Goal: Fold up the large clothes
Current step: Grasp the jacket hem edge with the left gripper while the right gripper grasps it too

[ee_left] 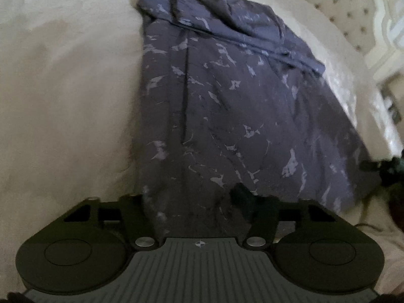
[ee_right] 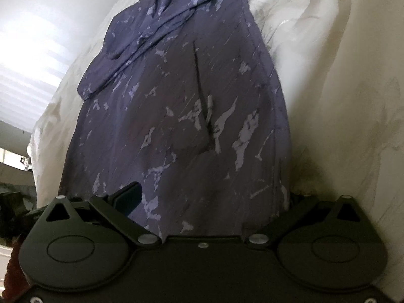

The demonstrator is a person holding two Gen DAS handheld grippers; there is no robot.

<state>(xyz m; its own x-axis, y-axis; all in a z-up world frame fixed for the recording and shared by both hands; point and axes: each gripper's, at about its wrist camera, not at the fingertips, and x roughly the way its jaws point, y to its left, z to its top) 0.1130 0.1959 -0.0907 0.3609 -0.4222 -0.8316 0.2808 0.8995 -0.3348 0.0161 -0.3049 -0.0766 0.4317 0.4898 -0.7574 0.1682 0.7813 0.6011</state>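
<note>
Garment (ee_left: pixel 227 96): a large dark purple piece with a pale splash print, lying lengthwise on a cream bed (ee_left: pixel 65 80). Its far end is bunched and already doubled over; the near end runs right up to both tools. A tufted headboard (ee_left: pixel 348 7) shows beyond it in the left view.

Handling, as judged: thin woven cloth, light, limp, with a slight sheen, so probably somewhat slippery. It will sag and trail when lifted and holds no shape of its own. Not fragile. Best taken at the near hem, one grip towards each corner, so that the edge lifts level.

Left gripper (ee_left: pixel 192 197): the near hem passes between its fingers and down over the tool body. The right finger (ee_left: pixel 242 192) lies against the cloth; the left one is mostly hidden by the fabric. The gap looks wide, and whether the cloth is clamped cannot be told.

Right gripper (ee_right: pixel 214 197): the same arrangement. The hem lies between the fingers, with the left finger (ee_right: pixel 131 192) standing clear at the cloth's edge and the right one nearly covered at the bed side. Clamped or merely straddling cannot be told here either.

Both tools sit at the same near edge, side by side. The right gripper's dark shape (ee_left: pixel 388 169) shows at the frame edge of the left view.
</note>
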